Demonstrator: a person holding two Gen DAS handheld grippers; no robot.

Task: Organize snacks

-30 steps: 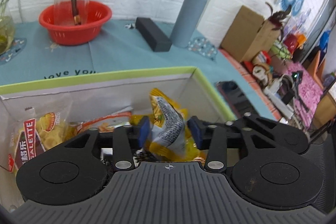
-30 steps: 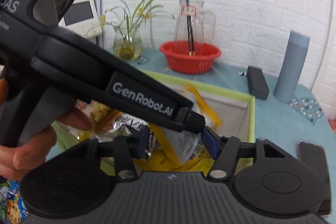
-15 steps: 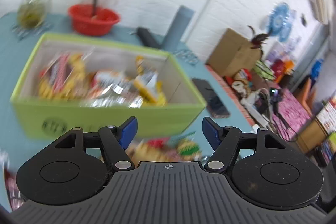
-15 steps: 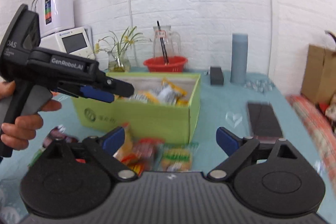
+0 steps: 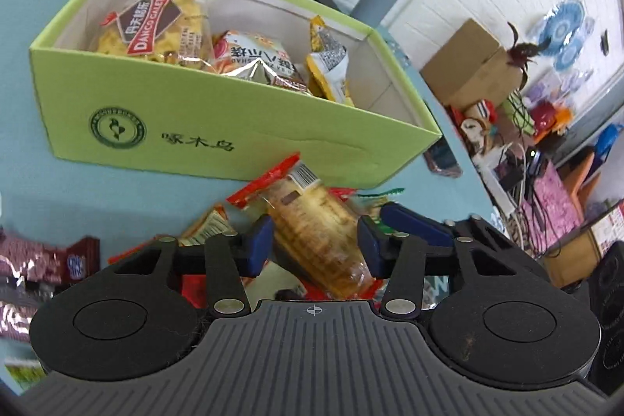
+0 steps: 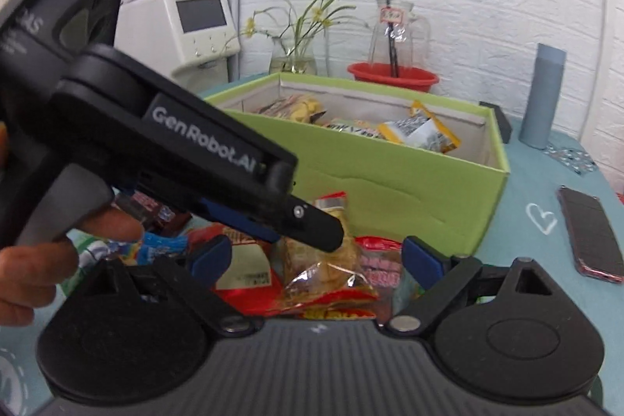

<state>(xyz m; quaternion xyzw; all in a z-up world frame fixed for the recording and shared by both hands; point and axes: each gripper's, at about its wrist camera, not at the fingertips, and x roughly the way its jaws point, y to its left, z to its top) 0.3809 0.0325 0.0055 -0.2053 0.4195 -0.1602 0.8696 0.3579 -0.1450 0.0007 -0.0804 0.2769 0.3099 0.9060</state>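
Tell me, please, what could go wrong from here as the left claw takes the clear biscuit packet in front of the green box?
1. The left claw has just been closing around the clear red-edged biscuit packet; squeezing harder might crush the biscuits.
2. The packet lies on other wrappers, including a red snack wrapper, so lifting could drag one along.
3. The open right claw hovers over the same heap, close to the left one; they could collide.
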